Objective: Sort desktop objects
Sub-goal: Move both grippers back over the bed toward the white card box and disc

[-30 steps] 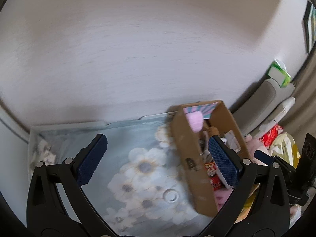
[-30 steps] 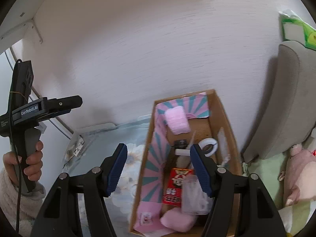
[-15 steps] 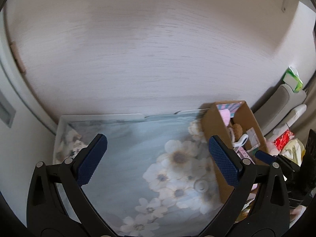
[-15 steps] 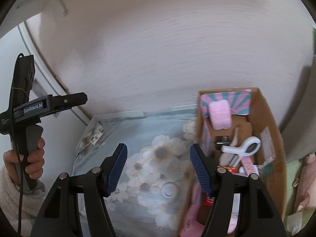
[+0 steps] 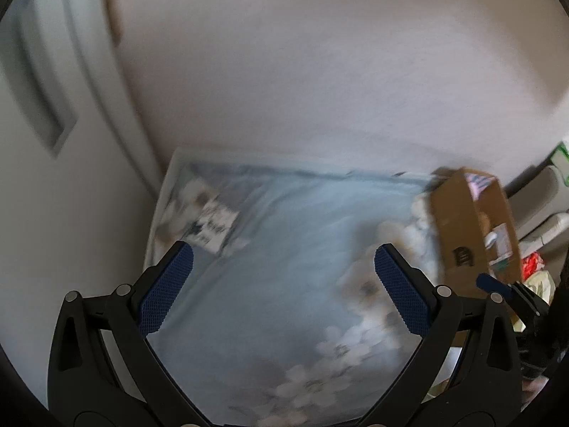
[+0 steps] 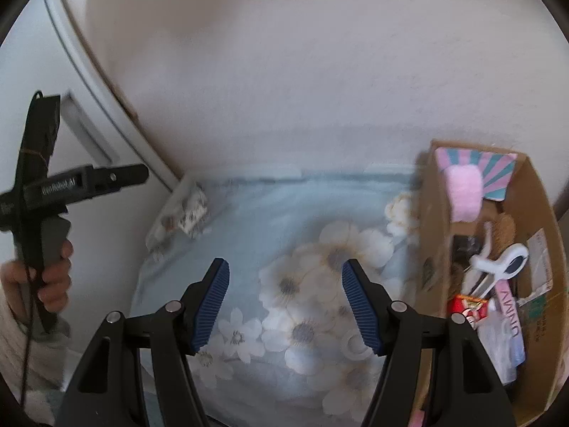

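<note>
Cardboard box point(image 6: 533, 320) shifted rightward (view blurred); flowered cloth point(image 5: 284, 284) seemingly unobstructed; both jaws apart, empty.

Left gripper point(image 5: 284, 267): jaws spread wide, nothing between the blue pads point(image 5: 165, 291); pointed steeply downward over the mat-covered surface, towards its far left part.
Left gripper, seen from the right wrist view point(image 6: 71, 185): black handle upright at the left of the picture, barrel projecting level to the right.
Left hand point(image 6: 49, 277): wrapped around the lower handle, fingers curled on the grip; a pale knitted sleeve point(image 6: 14, 341) covers the wrist.
Right gripper point(image 6: 286, 297): jaws partly apart, empty; blue ribbed pads point(image 6: 359, 302) angled outward; pointed steeply downward over the middle of the surface.
Right gripper, seen from the left wrist view: one blue fingertip point(image 5: 492, 283) shows at the right edge.
Right hand: not visible.
</note>
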